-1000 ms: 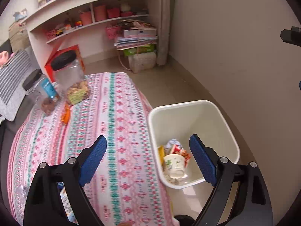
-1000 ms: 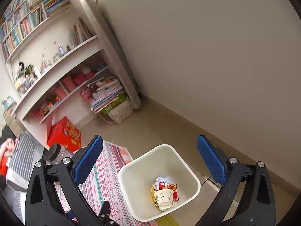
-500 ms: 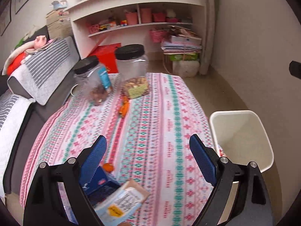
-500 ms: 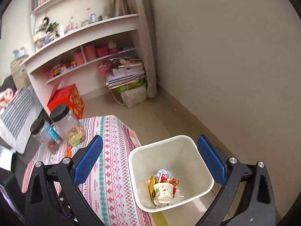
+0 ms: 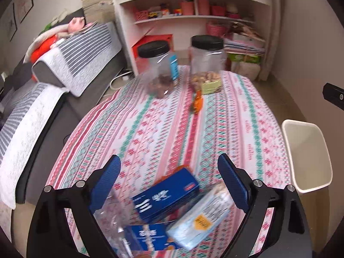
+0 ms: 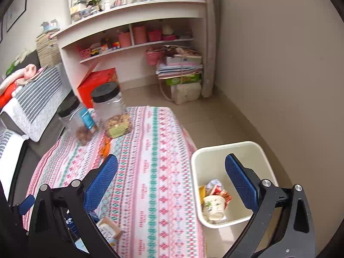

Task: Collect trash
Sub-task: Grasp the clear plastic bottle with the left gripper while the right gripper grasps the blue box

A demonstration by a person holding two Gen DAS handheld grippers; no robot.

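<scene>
1. The left gripper [image 5: 169, 185] hangs over a patterned tablecloth [image 5: 172, 129], its blue jaws spread wide and opening further, pinching nothing.
2. Between and just below those jaws lies a blue box [image 5: 165, 195] with white lettering too blurred to read; a pale blue packet [image 5: 200, 219] with a yellow label sits by the right jaw, a crumpled clear wrapper [image 5: 111, 217] by the left jaw.
3. Beyond the jaws stand two black-lidded clear jars [image 5: 206, 64], with a small orange wrapper [image 5: 197, 104] in front of them.
4. The right gripper [image 6: 172, 178] is also spread and empty; its right jaw overlaps the white bin [image 6: 236, 150], where a floral paper cup [image 6: 214, 206] rests on wrappers.
5. No brand name can be read in either view.
</scene>
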